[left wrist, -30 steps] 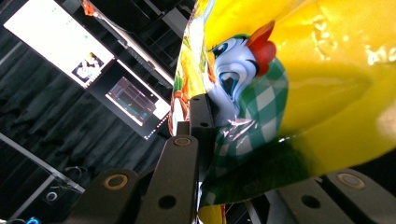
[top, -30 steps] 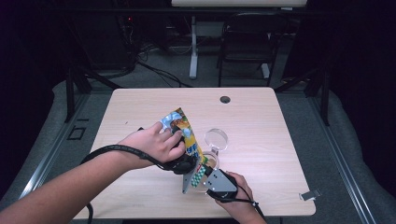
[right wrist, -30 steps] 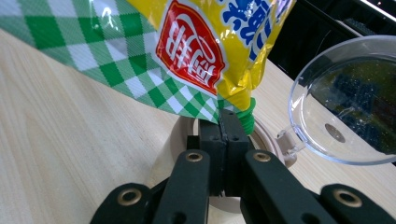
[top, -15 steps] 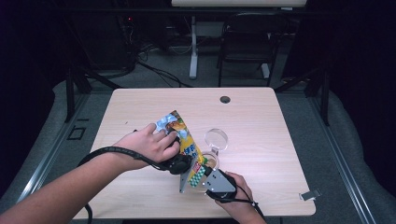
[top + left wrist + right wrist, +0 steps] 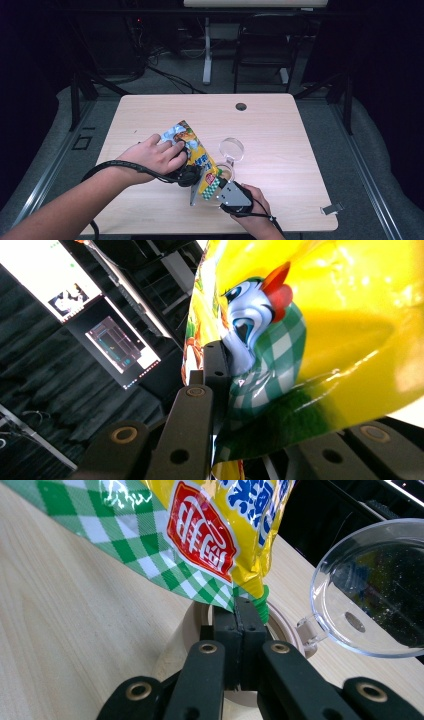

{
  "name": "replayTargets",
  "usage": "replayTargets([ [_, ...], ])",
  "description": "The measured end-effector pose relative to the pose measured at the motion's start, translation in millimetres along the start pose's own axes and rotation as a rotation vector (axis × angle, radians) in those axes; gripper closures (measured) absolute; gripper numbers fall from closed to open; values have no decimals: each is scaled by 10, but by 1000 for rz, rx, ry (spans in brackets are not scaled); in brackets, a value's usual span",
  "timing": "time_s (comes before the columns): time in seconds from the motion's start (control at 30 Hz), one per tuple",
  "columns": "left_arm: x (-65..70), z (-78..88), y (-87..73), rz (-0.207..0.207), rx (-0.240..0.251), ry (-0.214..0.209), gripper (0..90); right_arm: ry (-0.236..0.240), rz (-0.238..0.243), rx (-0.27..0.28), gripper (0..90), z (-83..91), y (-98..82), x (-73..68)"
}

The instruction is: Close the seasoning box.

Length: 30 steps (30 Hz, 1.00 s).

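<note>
**High view: we hold a snack bag with both grippers**

High view shows us at a wooden table (image 5: 150, 115). Our left hand (image 5: 155, 157) holds the left gripper (image 5: 192, 175). Our right hand (image 5: 252, 207) holds the right gripper (image 5: 220, 187). Between them is a yellow snack bag (image 5: 192, 150). It is lifted up and tilted over the near part of the table.

Left gripper view shows the bag (image 5: 310, 340) very close, with a cartoon bird on it. The jaws are clamped on the bag's side.

Right gripper view shows the jaws squeezed tight on the bag's (image 5: 210, 535) green checked corner. Right under that corner is a round tan tub (image 5: 280, 630). Its clear lid (image 5: 370, 590) hangs open on a hinge beside it, and the tub sits on the table (image 5: 65, 640).

In the high view, a small dark hole (image 5: 241, 106) sits far back on the table.
</note>
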State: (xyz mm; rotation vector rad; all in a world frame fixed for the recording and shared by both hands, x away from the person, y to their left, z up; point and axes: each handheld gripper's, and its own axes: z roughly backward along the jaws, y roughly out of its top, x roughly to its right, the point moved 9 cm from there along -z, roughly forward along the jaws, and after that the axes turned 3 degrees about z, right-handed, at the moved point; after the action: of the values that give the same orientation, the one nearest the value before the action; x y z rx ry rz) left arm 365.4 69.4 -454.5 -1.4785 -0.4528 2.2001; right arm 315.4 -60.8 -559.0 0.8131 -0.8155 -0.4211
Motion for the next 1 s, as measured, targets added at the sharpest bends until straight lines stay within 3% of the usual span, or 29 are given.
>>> replayTargets([
  [1.0, 306, -140, -98, 183, 20, -83, 865, -24, 26, 17, 900, 16, 61, 25],
])
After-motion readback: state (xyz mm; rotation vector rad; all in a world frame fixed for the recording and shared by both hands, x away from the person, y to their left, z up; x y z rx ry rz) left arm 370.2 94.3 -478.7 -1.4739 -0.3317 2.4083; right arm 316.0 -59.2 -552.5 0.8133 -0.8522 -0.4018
